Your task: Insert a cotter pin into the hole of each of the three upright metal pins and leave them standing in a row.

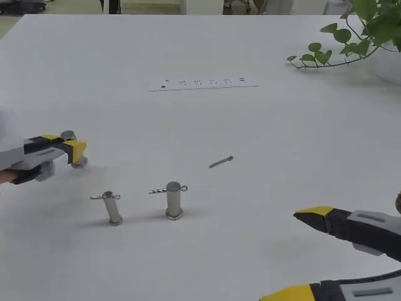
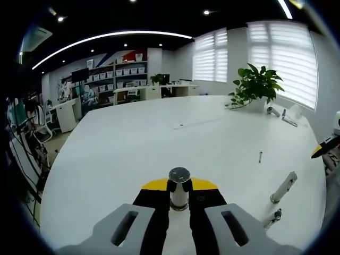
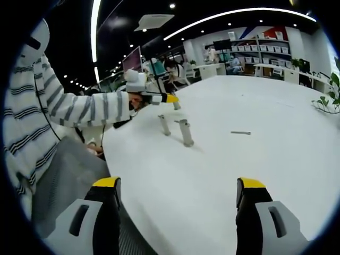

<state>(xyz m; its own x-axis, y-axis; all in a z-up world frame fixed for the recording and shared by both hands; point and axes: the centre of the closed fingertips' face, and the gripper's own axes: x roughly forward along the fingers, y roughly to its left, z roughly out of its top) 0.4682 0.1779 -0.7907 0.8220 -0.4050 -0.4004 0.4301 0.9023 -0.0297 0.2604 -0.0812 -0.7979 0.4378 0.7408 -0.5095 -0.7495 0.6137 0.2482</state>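
While left gripper (image 1: 75, 150) clamps the bare metal pin (image 2: 179, 187), loose cotter pin (image 1: 220, 162) lies left-right, far-left of wide-open right gripper (image 1: 301, 254).

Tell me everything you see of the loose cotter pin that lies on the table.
The loose cotter pin is a thin, silvery metal piece. One end looks thicker, like a small loop. It lies flat on the white table, slanted in the head view, by itself. Only the table touches it.
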